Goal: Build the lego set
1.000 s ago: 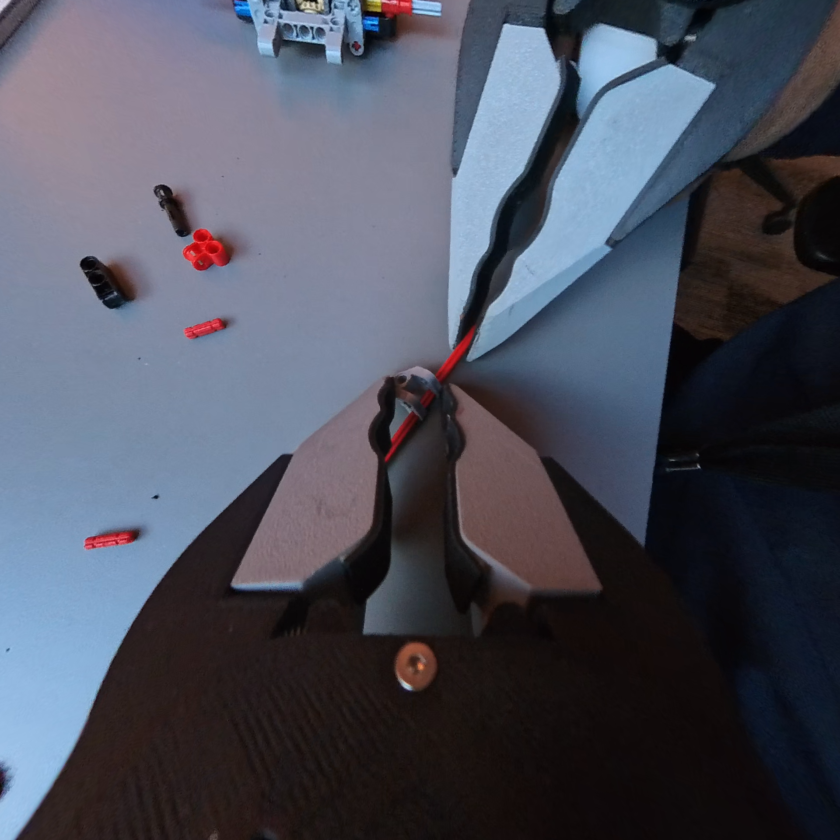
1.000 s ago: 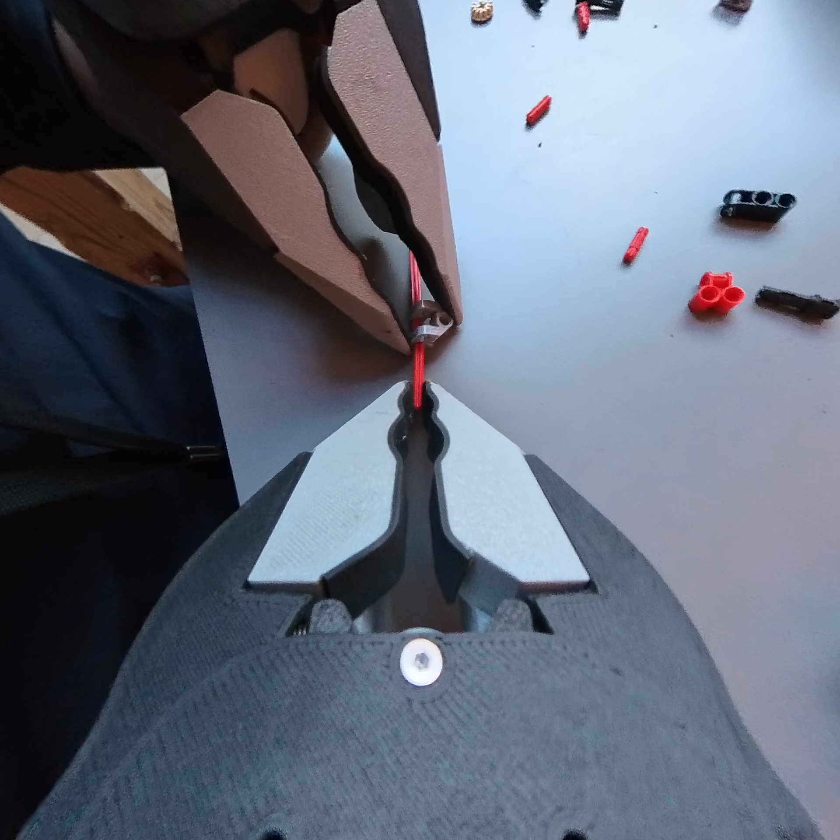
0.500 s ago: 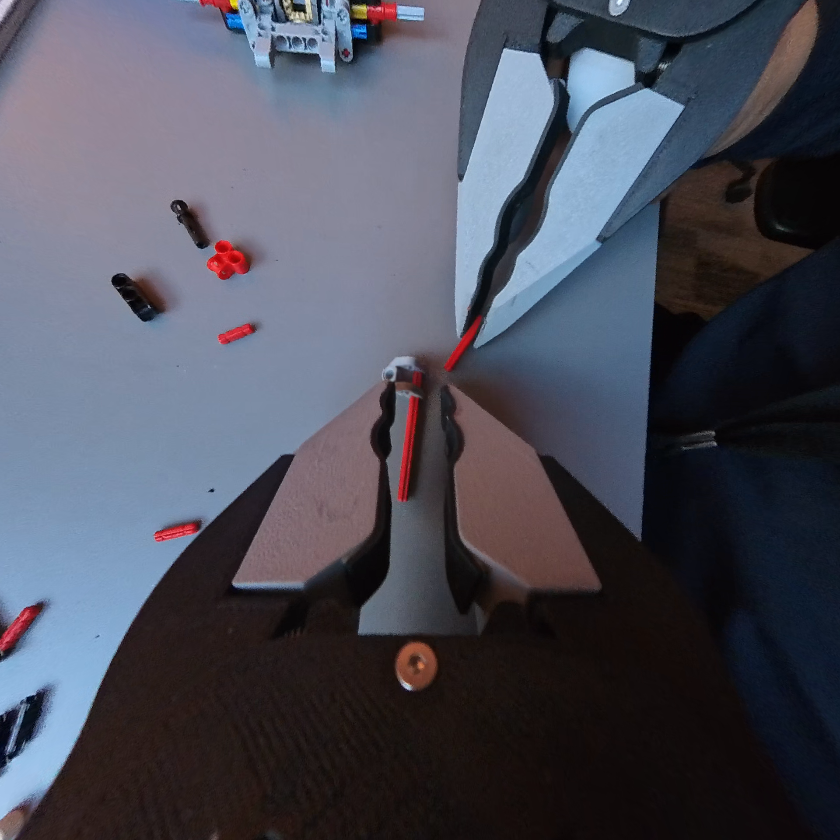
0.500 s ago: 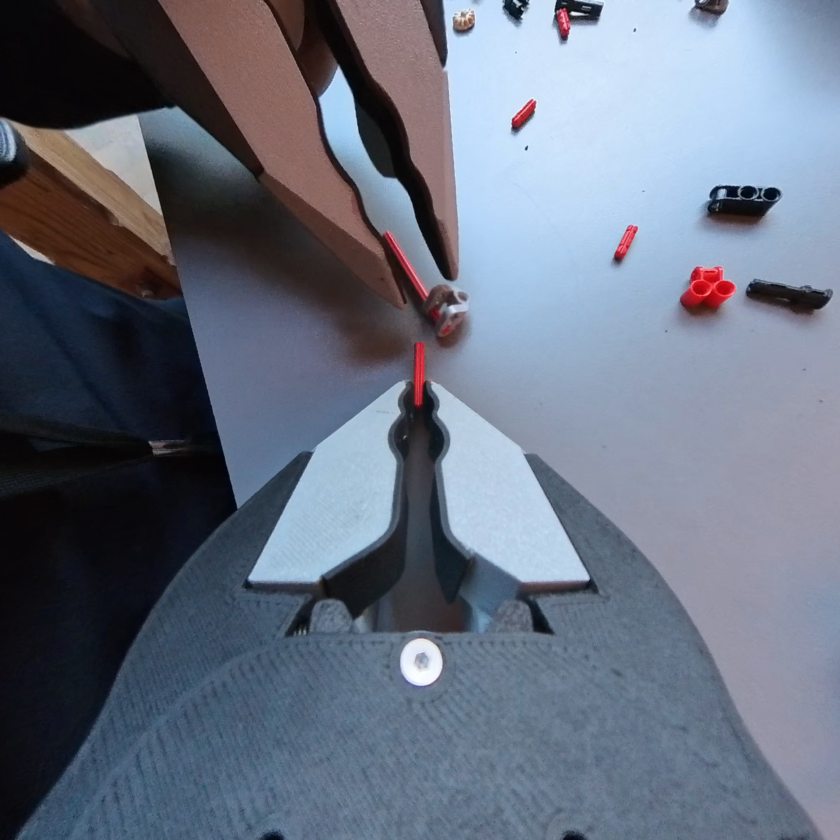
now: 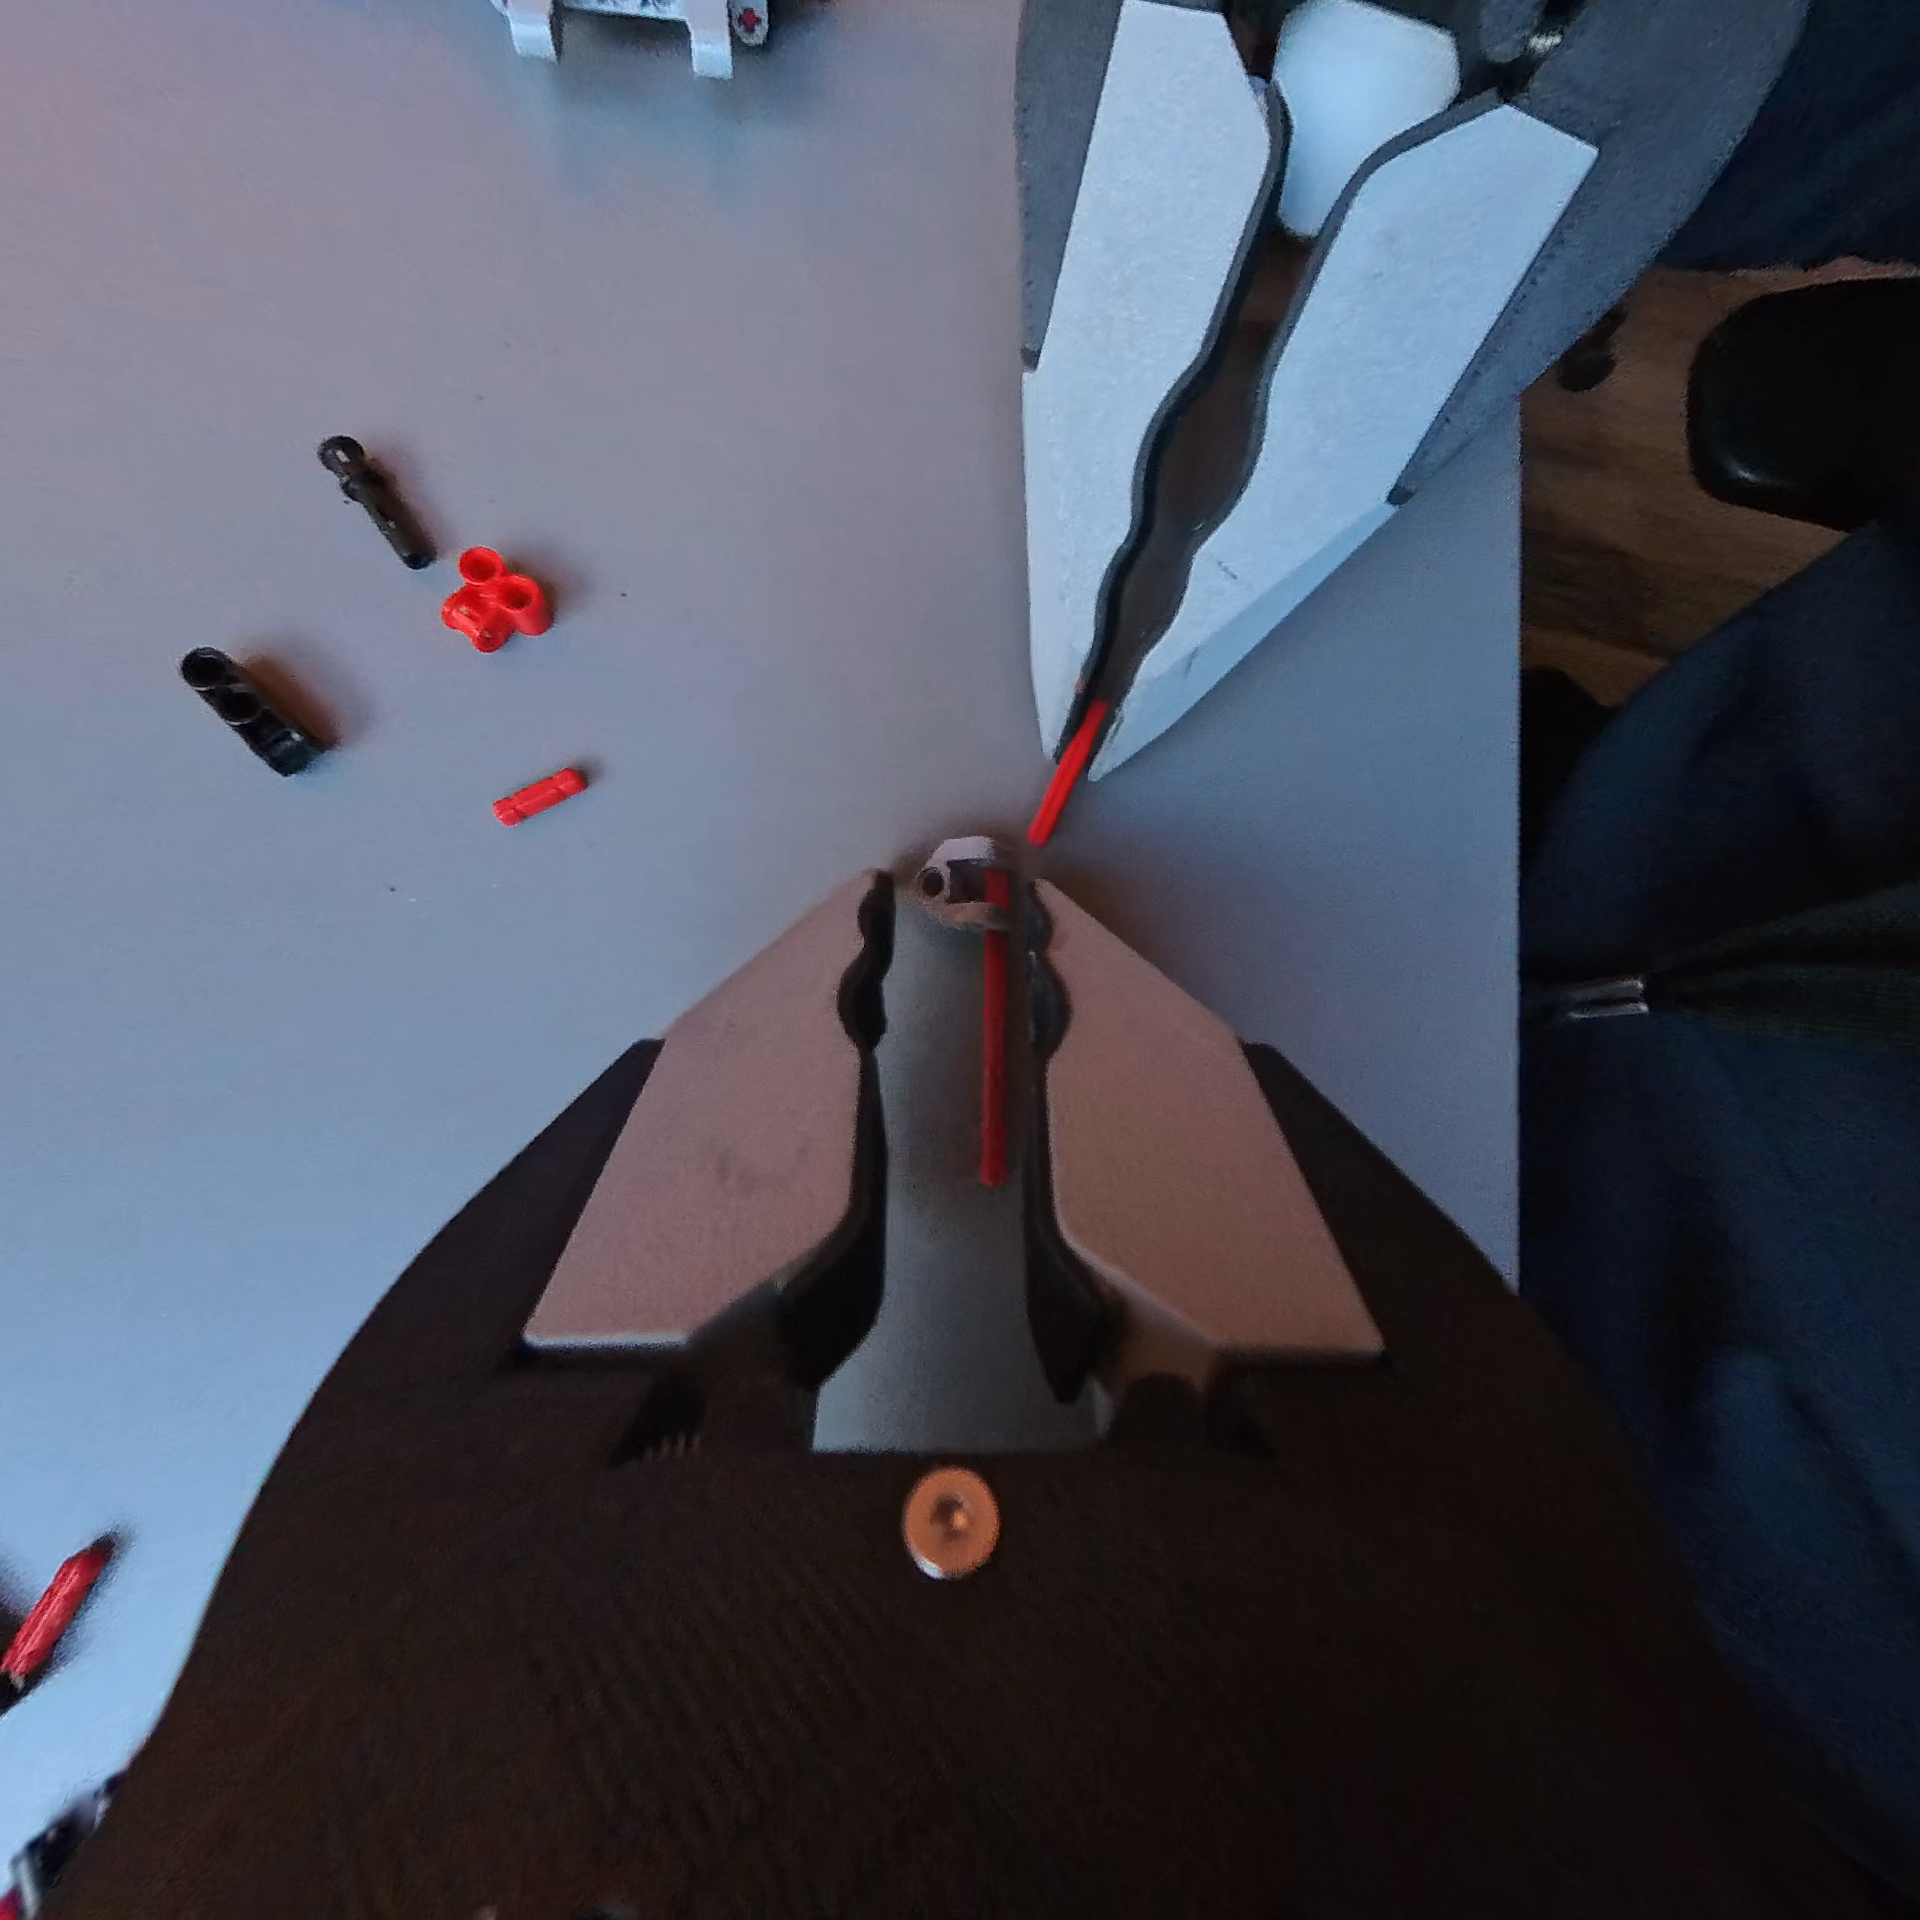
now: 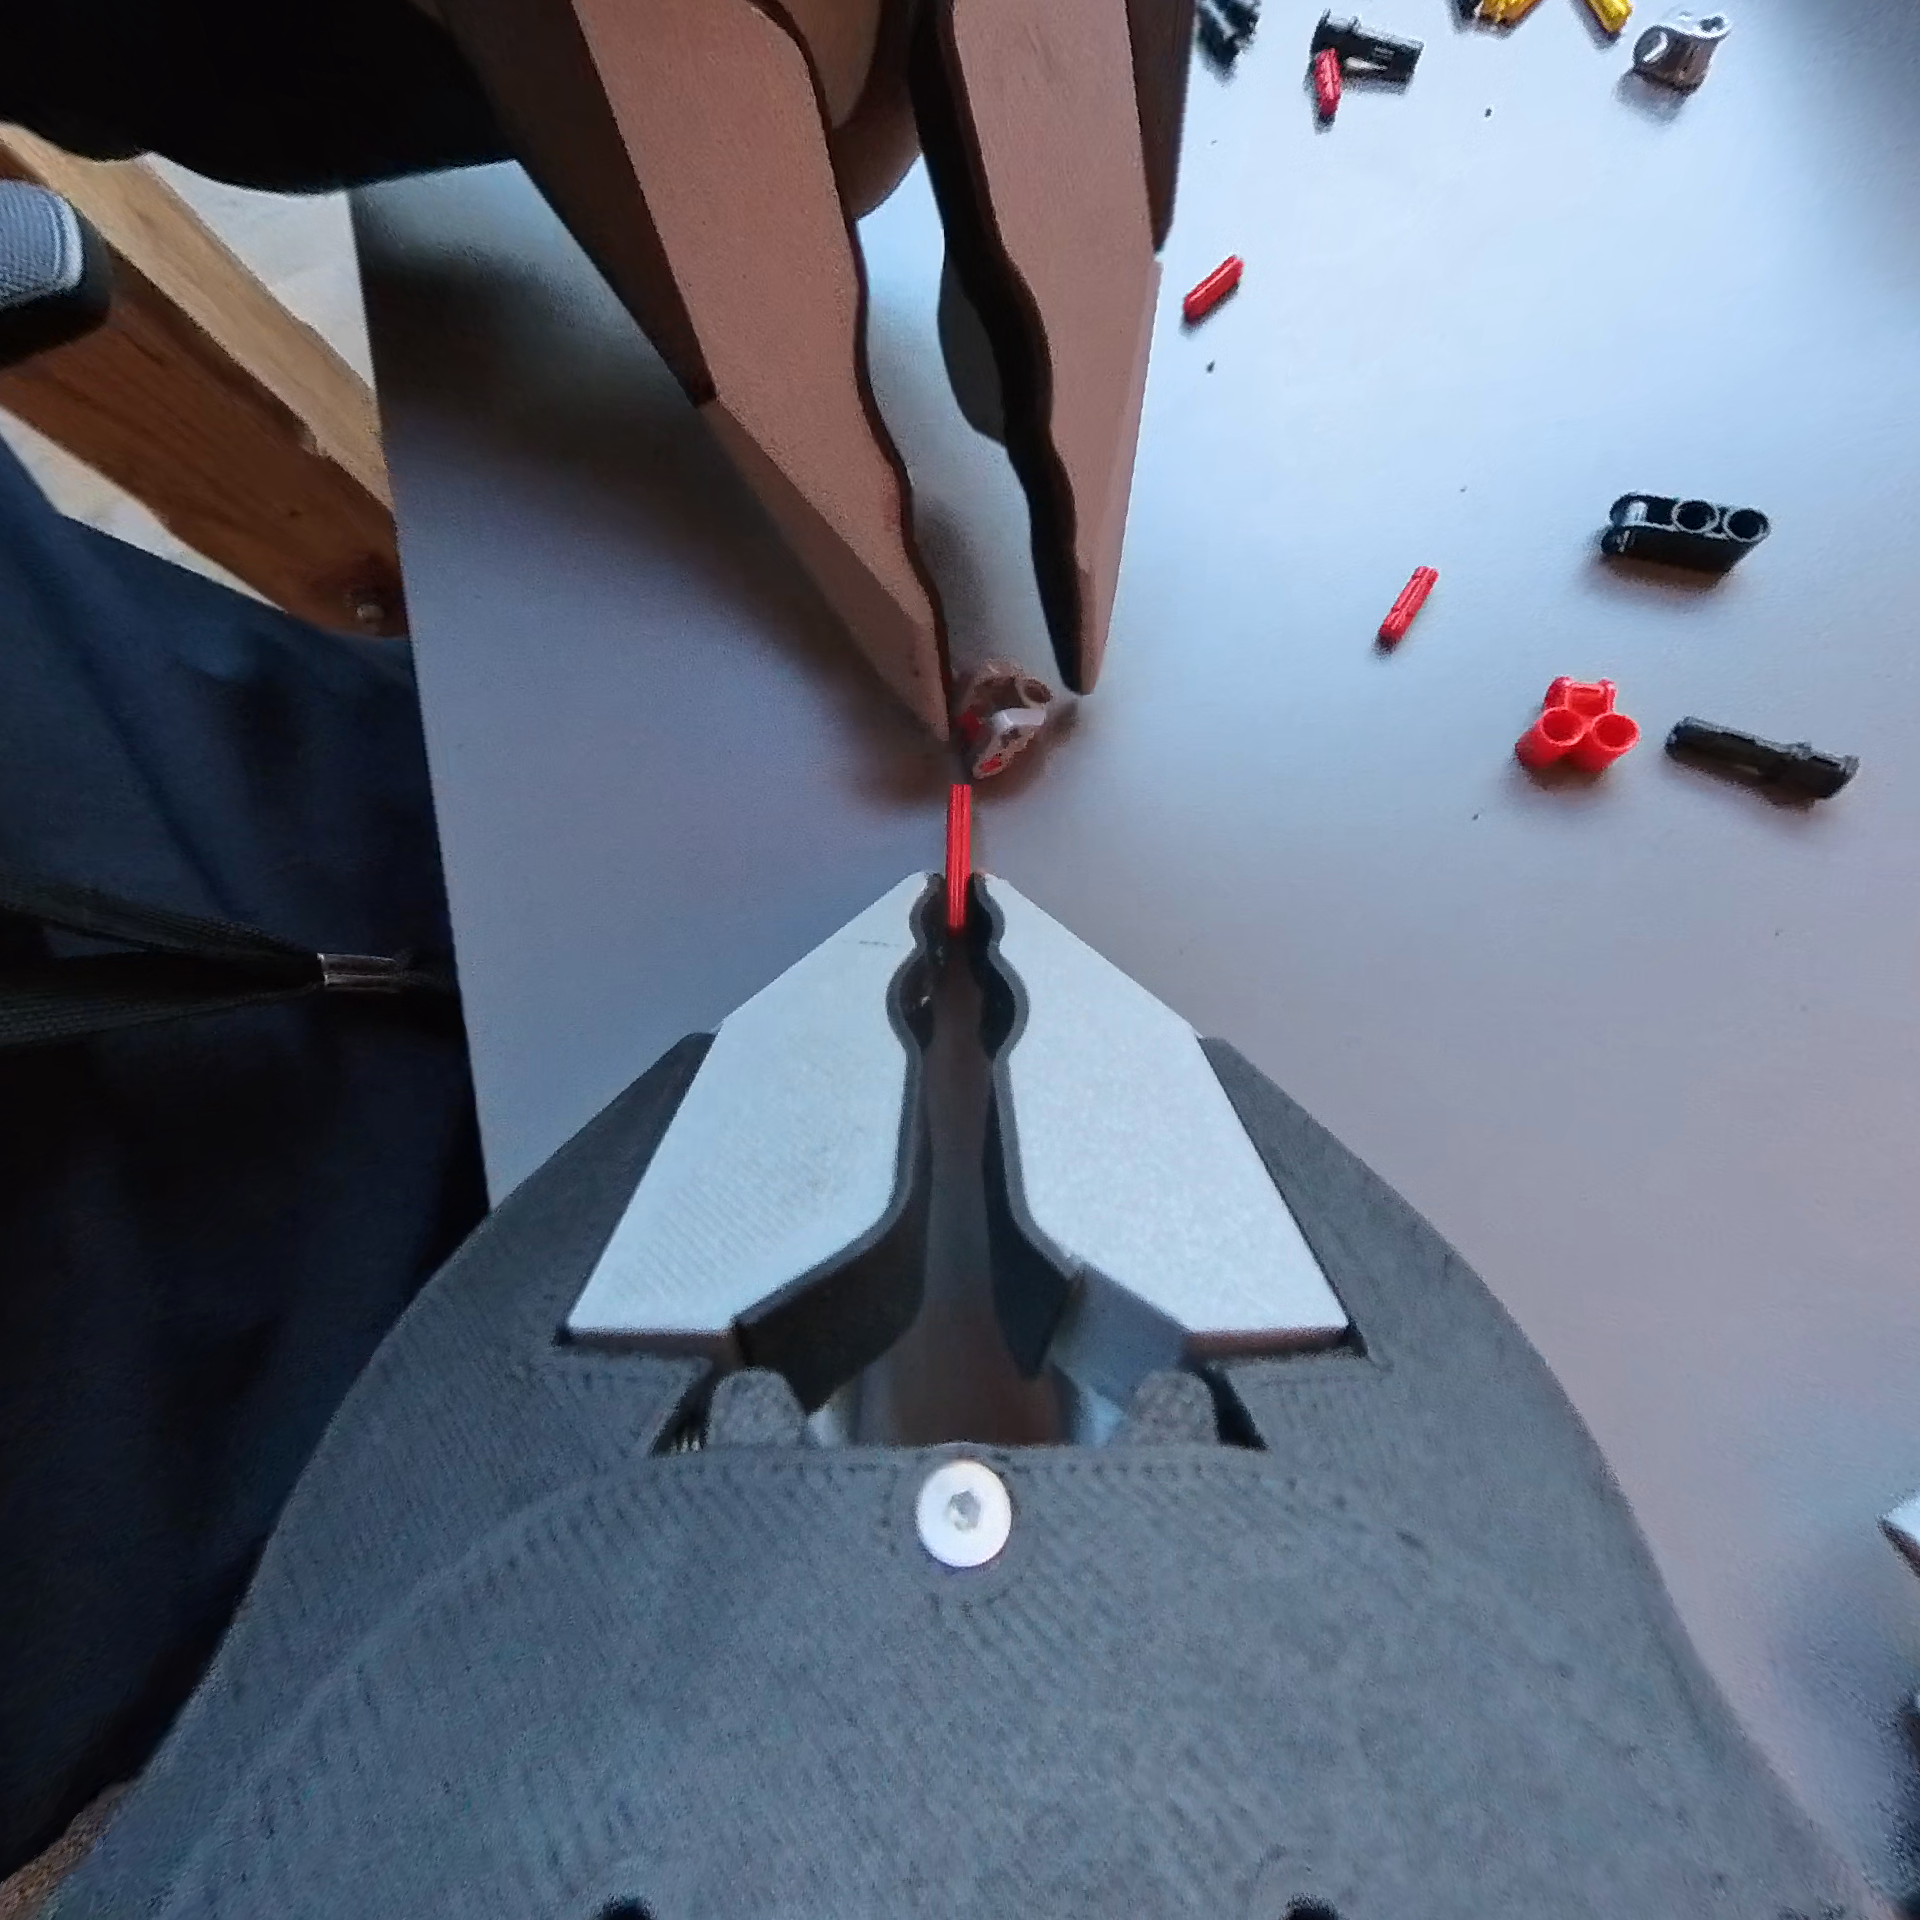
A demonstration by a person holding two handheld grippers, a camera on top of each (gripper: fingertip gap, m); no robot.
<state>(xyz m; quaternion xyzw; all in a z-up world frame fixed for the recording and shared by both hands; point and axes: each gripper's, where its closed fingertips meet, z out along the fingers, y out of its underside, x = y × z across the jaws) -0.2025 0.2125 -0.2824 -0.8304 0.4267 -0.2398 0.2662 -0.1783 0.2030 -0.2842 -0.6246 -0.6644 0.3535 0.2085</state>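
The right claw (image 6: 954, 894) is clenched on a short red axle (image 6: 957, 852) pointing forward at a grey connector (image 5: 961, 883), which lies between the spread, non-gripping fingertips of the left claw (image 5: 961, 914) on the counter (image 5: 727, 416).

The light is dim and soft. Small dark shadows sit under the pieces on the tabletop (image 5: 727, 343). The edges look bent and a bit blurry. No glare.
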